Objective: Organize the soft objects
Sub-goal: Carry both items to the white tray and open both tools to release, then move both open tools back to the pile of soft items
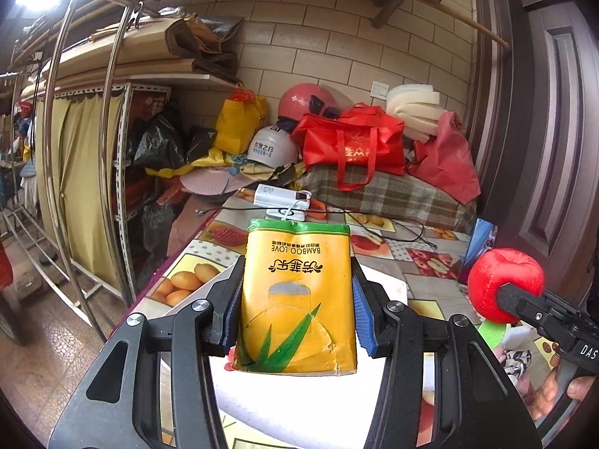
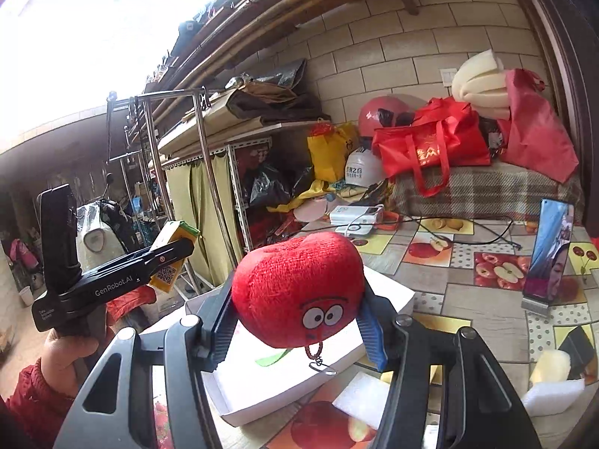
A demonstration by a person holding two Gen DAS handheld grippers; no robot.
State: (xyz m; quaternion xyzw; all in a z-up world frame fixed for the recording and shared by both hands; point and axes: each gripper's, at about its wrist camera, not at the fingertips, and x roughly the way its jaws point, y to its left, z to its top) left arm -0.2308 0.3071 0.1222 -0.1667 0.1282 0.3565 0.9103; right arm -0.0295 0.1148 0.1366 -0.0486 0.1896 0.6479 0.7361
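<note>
My left gripper [image 1: 295, 310] is shut on a yellow tissue pack [image 1: 297, 299] with a green top and holds it above a white shallow box [image 1: 299, 404]. In the right wrist view the left gripper [image 2: 176, 250] and the tissue pack [image 2: 173, 258] show at the left, beside the box. My right gripper [image 2: 299, 318] is shut on a red plush apple [image 2: 299, 288] with cartoon eyes, held above the white box [image 2: 284, 385]. The apple also shows at the right of the left wrist view [image 1: 505, 280].
The table has a fruit-print cloth [image 2: 468, 299]. A phone on a stand [image 2: 550, 254] is at the right. White foam pieces [image 2: 554, 393] and a yellow sponge [image 2: 550, 366] lie at the near right. A power bank with cable [image 1: 280, 196] lies at the back, before bags and helmets.
</note>
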